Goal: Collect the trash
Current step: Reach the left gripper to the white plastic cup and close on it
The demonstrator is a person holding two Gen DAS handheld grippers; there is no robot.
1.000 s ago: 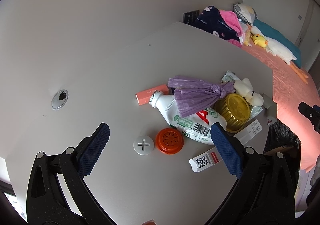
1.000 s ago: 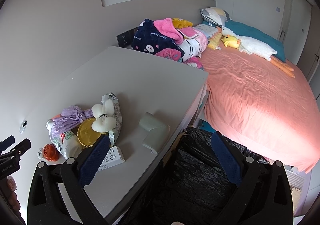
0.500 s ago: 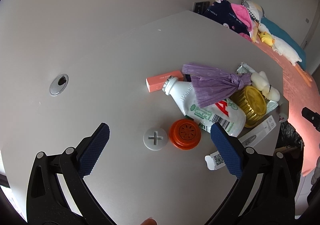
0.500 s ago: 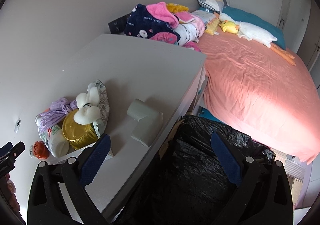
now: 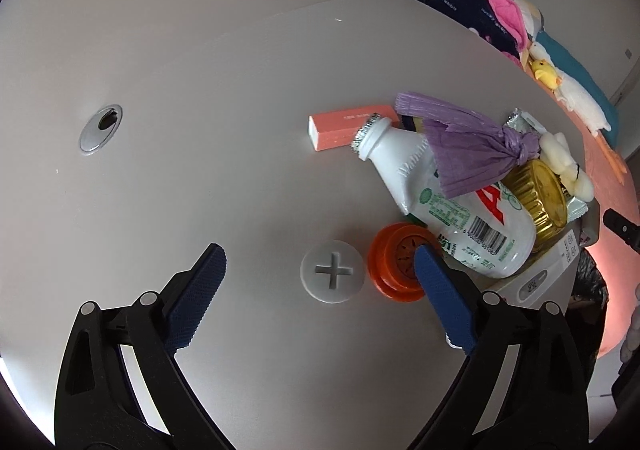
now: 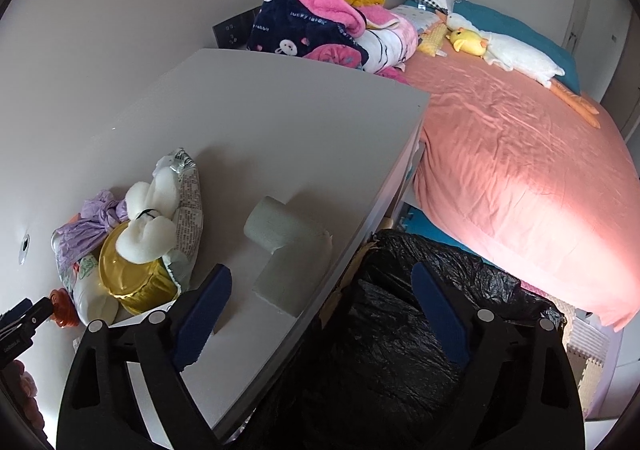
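Through the left wrist camera I see my left gripper (image 5: 320,274) with its fingers (image 5: 200,290) spread wide and grasping nothing, low over the grey counter (image 5: 224,98). At the far left of that frame a metal cable hole (image 5: 100,122) sits in the counter. Between the fingers, low in the middle, lies a white cap (image 5: 332,276) with a cross in it, and just to its right an orange lid (image 5: 394,266), partly behind my right-hand finger. Right of centre the trash is heaped: a pink box (image 5: 344,124), a white bottle (image 5: 440,206) on its side with its neck against the box, a knotted purple wrapper (image 5: 468,154) draped over the bottle, and a gold tin (image 5: 540,198) beside it.

Through the right wrist camera my right gripper (image 6: 320,298) is also released, fingers (image 6: 202,314) apart, straddling the counter edge. At the left of that frame sits the same heap, with a white plush toy (image 6: 150,218) on top of the gold tin. In the middle lies a toilet roll (image 6: 280,226) near the edge. Below centre and to the right, the black trash bag (image 6: 400,314) gapes beside the counter, and the pink bed (image 6: 520,154) fills the right.
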